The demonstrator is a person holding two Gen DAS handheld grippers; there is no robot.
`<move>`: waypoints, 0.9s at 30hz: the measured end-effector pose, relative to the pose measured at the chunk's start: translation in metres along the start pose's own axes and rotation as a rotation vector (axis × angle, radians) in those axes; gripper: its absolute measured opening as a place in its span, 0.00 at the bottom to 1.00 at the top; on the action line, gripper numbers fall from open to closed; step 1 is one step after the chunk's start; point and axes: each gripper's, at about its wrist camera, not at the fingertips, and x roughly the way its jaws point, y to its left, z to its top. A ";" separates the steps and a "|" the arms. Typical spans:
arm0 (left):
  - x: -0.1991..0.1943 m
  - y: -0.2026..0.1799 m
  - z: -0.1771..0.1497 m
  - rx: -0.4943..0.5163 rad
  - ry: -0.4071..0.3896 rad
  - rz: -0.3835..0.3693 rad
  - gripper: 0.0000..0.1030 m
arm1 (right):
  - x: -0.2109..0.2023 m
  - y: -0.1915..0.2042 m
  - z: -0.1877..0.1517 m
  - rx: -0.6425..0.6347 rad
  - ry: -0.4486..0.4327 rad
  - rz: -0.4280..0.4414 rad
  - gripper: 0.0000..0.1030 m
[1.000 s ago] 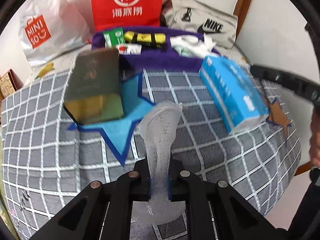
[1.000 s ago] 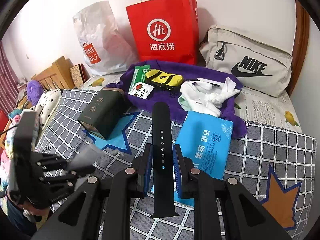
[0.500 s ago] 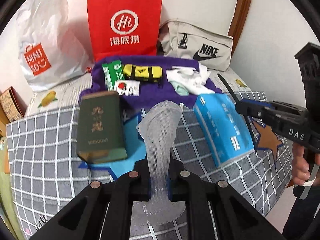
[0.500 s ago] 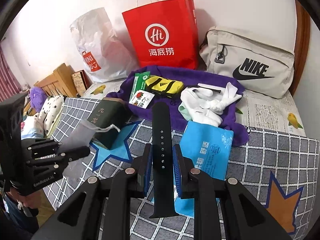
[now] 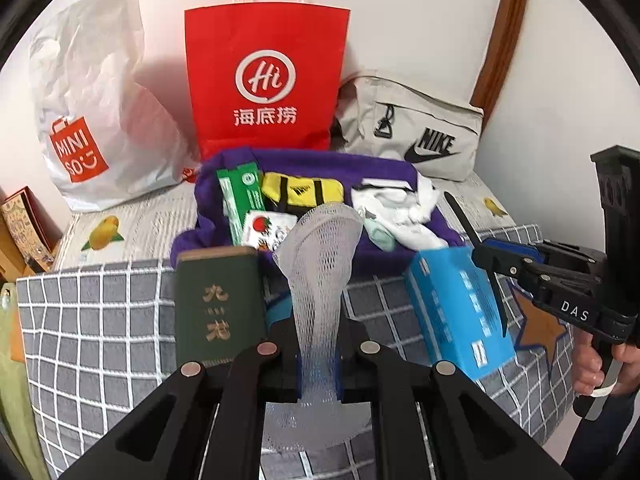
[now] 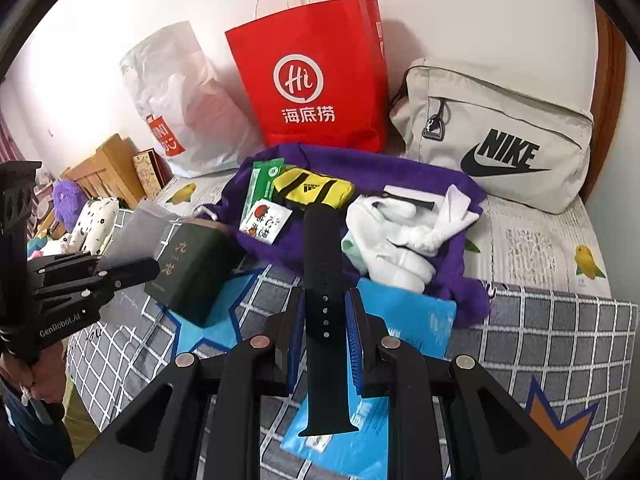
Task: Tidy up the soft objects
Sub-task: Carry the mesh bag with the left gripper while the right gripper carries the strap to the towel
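Left claw (image 5: pixel 319 364) clenched on a white mesh pouch (image 5: pixel 320 264), pinched about mid-length; upper end stands up above the pads, lower end sags below. Judged very light, limp, open weave likely to snag; a grip across the bunched middle should suit it

Right claw (image 6: pixel 325 336) clenched on a black watch strap (image 6: pixel 323 280), held lengthwise between the blue pads (image 6: pixel 354 332), holed end pointing far. Judged light, rubbery, flexible but self-supporting; somewhat slippery, so a grip near mid-length seems safest

Both items are held above the bed's grey checked cover (image 6: pixel 560 332), near of the purple cloth (image 6: pixel 400 168)

Legible writing:
- red paper bag (image 6: pixel 320 80), far centre: "Hi" in a circle, Chinese characters below
- beige bag (image 6: pixel 496 136), far right: "NIKE" with swoosh
- white plastic bag (image 5: pixel 92 120), far left: "MINISO"
- dark green box (image 5: pixel 218 304), left: gold Chinese characters
- yellow pouch (image 6: pixel 316 190) on the cloth: small logo, unreadable
- blue tissue pack (image 5: pixel 456 308), right: print too blurred to read
- claw bodies: "DAS", "GenRobot.AI"
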 end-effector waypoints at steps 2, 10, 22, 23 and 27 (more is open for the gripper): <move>0.004 0.005 0.008 -0.009 -0.003 0.004 0.10 | 0.004 -0.002 0.005 -0.002 0.000 -0.003 0.20; 0.027 0.017 0.038 -0.038 -0.003 -0.014 0.10 | 0.020 -0.014 0.033 -0.001 -0.011 -0.014 0.20; 0.087 0.011 0.079 -0.047 0.047 -0.082 0.10 | 0.067 -0.043 0.072 0.021 0.016 -0.032 0.20; 0.095 0.010 0.082 -0.050 0.056 -0.093 0.10 | 0.072 -0.046 0.075 0.025 0.020 -0.034 0.20; 0.116 0.011 0.089 -0.064 0.085 -0.113 0.10 | 0.091 -0.057 0.082 0.038 0.040 -0.040 0.20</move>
